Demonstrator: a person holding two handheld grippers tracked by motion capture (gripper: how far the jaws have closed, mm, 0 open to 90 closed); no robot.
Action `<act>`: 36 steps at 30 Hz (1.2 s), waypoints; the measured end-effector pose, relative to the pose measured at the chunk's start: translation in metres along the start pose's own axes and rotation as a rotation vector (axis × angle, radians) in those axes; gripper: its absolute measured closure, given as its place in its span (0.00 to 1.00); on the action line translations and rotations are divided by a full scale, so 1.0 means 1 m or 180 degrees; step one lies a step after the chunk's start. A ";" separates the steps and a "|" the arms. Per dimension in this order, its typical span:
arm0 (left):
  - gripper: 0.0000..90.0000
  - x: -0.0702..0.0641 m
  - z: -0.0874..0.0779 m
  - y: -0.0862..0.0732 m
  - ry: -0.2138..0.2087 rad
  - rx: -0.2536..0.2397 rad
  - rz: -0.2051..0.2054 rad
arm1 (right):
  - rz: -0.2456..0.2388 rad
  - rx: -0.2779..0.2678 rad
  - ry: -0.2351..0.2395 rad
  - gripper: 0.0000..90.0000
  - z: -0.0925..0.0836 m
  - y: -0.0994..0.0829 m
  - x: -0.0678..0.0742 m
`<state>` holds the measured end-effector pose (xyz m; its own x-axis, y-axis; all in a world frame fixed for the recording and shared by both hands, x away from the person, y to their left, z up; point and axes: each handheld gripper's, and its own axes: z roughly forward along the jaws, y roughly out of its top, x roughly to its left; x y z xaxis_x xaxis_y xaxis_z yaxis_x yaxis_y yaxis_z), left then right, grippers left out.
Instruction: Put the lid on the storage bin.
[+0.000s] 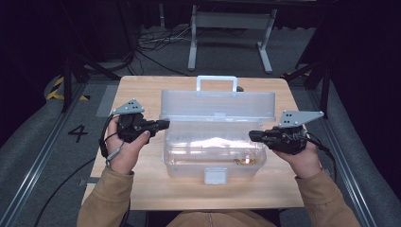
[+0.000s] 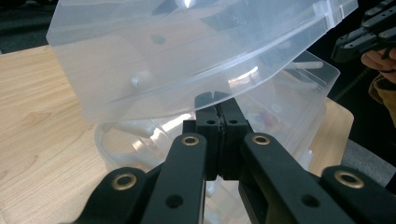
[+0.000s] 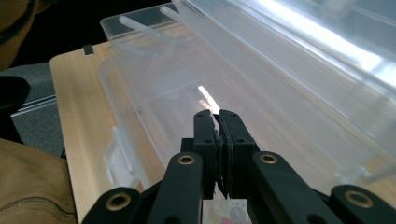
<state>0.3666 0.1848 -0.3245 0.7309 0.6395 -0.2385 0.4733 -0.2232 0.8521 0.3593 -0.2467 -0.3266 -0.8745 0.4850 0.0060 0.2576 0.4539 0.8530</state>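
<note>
Clear plastic toolbox sits mid-frame on the wooden table, lid up. My left gripper at its left end, jaws closed, empty. My right gripper at its right end, jaws closed, empty.

There is one clear plastic box on one wooden table, and the box has one lid, one handle and one latch. There are two black grippers, a left gripper and a right gripper, and two hands hold them. Each gripper has one grey plate on top, so there are two plates.
</note>
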 end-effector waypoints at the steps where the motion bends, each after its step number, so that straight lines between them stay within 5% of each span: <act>1: 0.99 0.000 0.000 0.000 -0.0006 0.0010 0.0006 | 0.0017 -0.0010 -0.0011 0.97 -0.001 -0.001 -0.001; 20: 0.98 -0.002 -0.003 -0.002 -0.0070 0.0241 0.0025 | 0.0464 0.0000 -0.0126 0.98 -0.021 -0.013 -0.029; 36: 0.98 -0.002 -0.005 -0.002 -0.0090 0.0331 0.0047 | 0.0488 0.0052 -0.0131 0.98 -0.022 -0.014 -0.030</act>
<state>0.3621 0.1878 -0.3235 0.7510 0.6150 -0.2406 0.5098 -0.3084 0.8031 0.3732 -0.2843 -0.3269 -0.8069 0.5796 0.1140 0.3939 0.3841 0.8350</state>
